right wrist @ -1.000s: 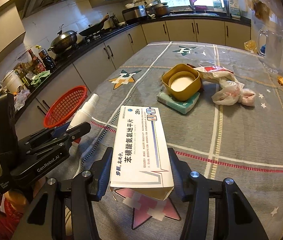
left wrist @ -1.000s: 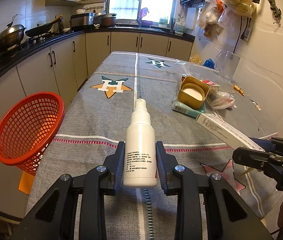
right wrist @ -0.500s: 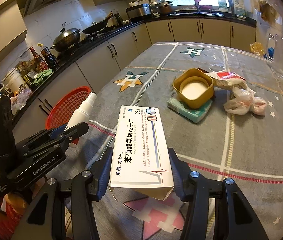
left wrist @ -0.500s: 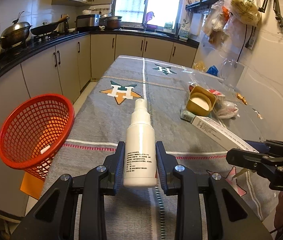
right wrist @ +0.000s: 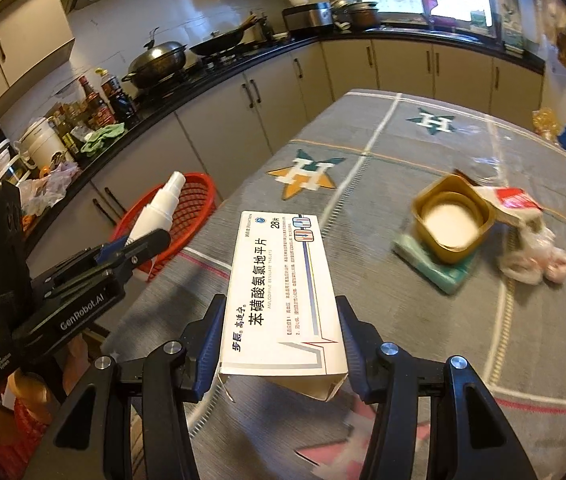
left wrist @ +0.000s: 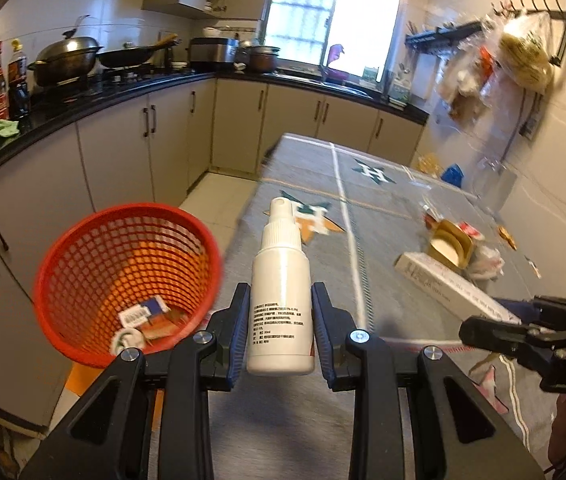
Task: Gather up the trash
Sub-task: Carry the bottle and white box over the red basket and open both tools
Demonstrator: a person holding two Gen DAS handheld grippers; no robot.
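Note:
My left gripper [left wrist: 281,322] is shut on a white spray bottle [left wrist: 282,292], held upright above the table's near left corner. It shows in the right wrist view too [right wrist: 161,206]. My right gripper [right wrist: 279,340] is shut on a white medicine box [right wrist: 281,292] with Chinese print, held above the table. The box also shows in the left wrist view [left wrist: 449,286]. A red mesh basket [left wrist: 83,240] stands on the floor left of the table, just left of the bottle, with paper scraps [left wrist: 139,320] inside.
On the grey star-patterned tablecloth [right wrist: 403,152] lie a yellow tub [right wrist: 453,220] on a green pack [right wrist: 435,266], a red-white wrapper [right wrist: 513,200] and a crumpled plastic bag [right wrist: 535,258]. Kitchen cabinets [left wrist: 123,152] and a counter with pots run along the left.
Both grippers have risen and swung left with their loads. The basket now sits nearer the bottle and its inside shows.

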